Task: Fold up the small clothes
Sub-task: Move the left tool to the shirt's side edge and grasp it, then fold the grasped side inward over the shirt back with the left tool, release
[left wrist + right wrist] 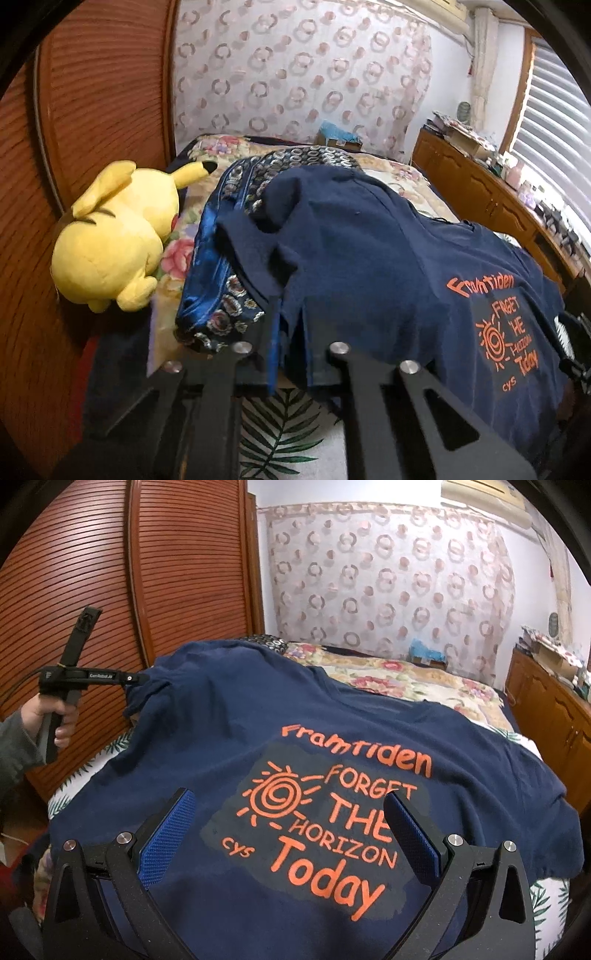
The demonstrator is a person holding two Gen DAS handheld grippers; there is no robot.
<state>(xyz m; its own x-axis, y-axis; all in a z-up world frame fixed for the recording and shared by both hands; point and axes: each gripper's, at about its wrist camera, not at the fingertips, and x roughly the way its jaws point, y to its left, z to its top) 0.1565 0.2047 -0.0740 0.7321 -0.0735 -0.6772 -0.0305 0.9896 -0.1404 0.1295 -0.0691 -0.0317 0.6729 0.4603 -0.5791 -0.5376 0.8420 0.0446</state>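
Note:
A navy T-shirt [229,723] with orange print "Framtiden Forget the Horizon Today" lies spread on the bed; it also shows in the left wrist view [369,251]. My left gripper [291,325] is shut on the shirt's left edge, cloth bunched between its fingers; from the right wrist view it [142,679] holds that edge lifted. My right gripper [288,830] is open, its blue pads [170,834] apart above the printed area, holding nothing.
A yellow plush toy [114,240] lies at the bed's left by the wooden louvred wardrobe [110,590]. A blue patterned cloth [221,266] lies under the shirt. A wooden dresser [546,709] stands right. The floral bedspread [388,675] extends behind.

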